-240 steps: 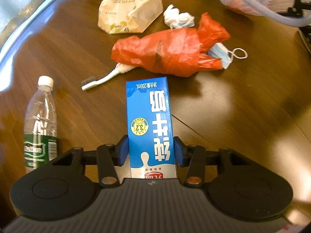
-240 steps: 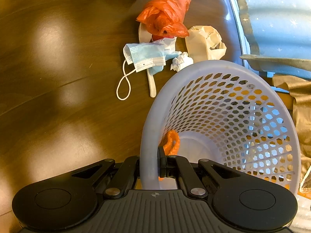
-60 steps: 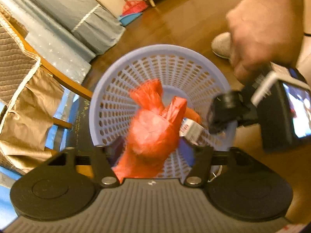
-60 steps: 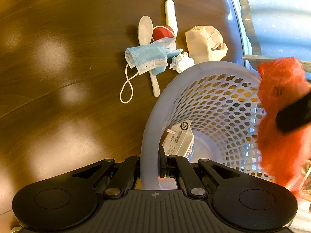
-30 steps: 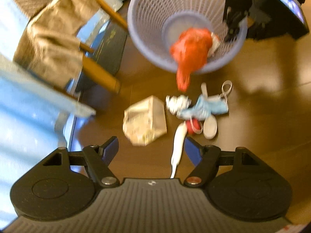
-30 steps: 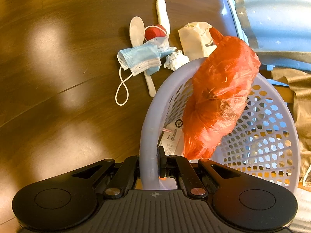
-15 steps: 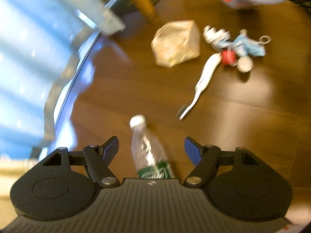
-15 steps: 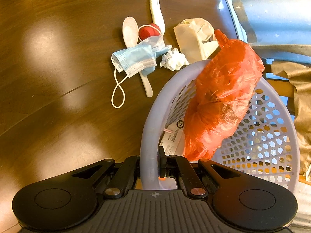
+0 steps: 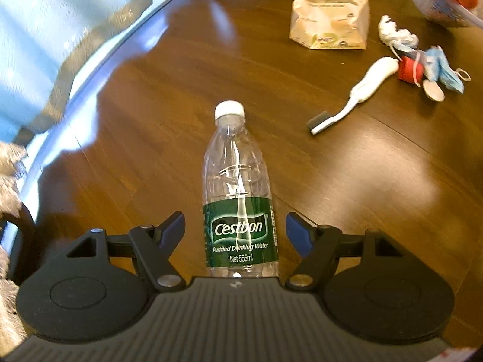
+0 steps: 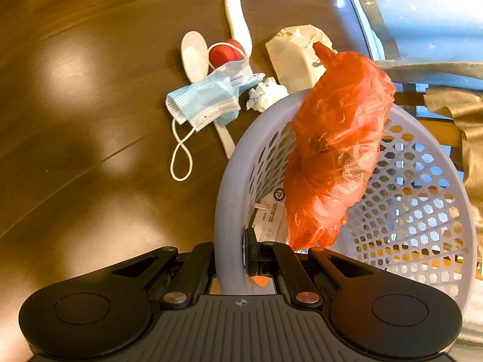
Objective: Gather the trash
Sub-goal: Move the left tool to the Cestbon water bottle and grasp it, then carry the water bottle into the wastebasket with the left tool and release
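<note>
Left gripper (image 9: 235,229) with fingers spread around a clear plastic water bottle with a green label (image 9: 238,199), not touching it.
Right gripper (image 10: 231,253) pinches the rim of a lavender perforated plastic basket (image 10: 232,169); a crumpled orange plastic bag (image 10: 335,150) lies inside. A blue face mask (image 10: 208,99) and white toothbrush (image 9: 356,90) lie on the dark wooden table (image 9: 151,114).

Glossy dark wood desk (image 9: 347,187) with bright reflections, clear smooth plastic bottle (image 9: 238,181) with shiny green label, crinkled orange plastic bag (image 10: 335,150), perforated lavender plastic basket (image 10: 422,205), creased paper bag (image 9: 329,18), pleated cloth mask (image 10: 208,99), matt black tools
</note>
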Demonstrator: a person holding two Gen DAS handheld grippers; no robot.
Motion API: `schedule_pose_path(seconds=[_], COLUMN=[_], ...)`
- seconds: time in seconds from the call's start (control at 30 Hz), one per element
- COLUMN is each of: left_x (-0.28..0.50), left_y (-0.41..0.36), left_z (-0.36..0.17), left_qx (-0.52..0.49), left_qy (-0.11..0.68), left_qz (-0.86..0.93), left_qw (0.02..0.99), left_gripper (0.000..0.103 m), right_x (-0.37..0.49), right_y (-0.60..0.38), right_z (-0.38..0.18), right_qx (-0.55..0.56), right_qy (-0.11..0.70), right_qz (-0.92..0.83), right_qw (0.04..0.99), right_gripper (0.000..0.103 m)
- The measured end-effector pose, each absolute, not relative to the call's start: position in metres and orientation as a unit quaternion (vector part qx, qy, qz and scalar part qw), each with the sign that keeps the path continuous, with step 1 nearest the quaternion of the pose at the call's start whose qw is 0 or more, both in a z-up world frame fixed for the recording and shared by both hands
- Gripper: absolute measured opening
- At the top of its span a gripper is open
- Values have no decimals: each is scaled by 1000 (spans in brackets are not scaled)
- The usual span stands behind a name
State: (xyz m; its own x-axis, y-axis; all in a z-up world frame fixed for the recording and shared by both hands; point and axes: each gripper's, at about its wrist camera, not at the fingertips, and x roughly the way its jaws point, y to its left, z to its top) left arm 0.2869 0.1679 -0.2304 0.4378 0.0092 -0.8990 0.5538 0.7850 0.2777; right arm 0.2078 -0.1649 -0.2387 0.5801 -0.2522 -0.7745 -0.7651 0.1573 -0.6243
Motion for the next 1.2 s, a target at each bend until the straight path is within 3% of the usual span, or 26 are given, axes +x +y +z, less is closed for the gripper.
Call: schedule_pose_path(seconds=[0.5, 0.67, 1.2], left_x=[303, 306, 304], left_y=[174, 176, 172], left_z=[-267, -273, -262], left_qx=[267, 266, 244], left_qy=[541, 552, 565], left_qz=[-153, -145, -141], left_qw=[783, 777, 776], left_gripper=[68, 62, 58], right_x=[211, 214, 215], right_y=[-166, -166, -167], right_z=[-237, -237, -237], right_qx=[-615, -614, -612], right_qy=[410, 409, 410], right_qz=[198, 197, 197], right_qw=[644, 645, 647], right_gripper=[0, 0, 0])
